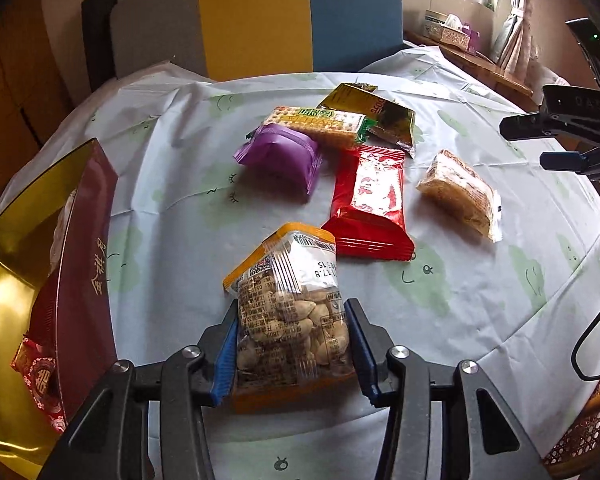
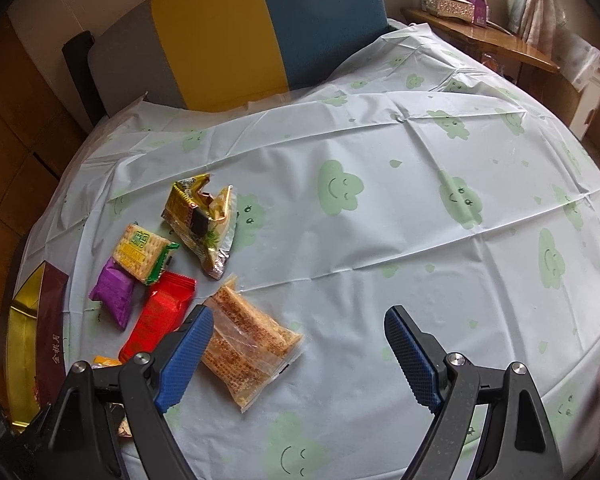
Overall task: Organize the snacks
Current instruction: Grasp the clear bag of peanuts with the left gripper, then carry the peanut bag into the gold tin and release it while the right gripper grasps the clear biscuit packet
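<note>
I grip the nut packet [image 1: 288,308] in the left gripper [image 1: 292,344]; right gripper [image 2: 300,344] jaws open. Five snacks remain on the counter [image 2: 380,220]; the gift box [image 1: 80,240] holds little.

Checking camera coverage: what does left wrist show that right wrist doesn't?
Left wrist only: the left tool shut on the nut packet, and the right tool seen from outside.

Right wrist only: the right tool open, with bare tablecloth ahead.

Both: purple packet, red packet, cracker pack, gold wrapper, wafer pack, gift box.
</note>
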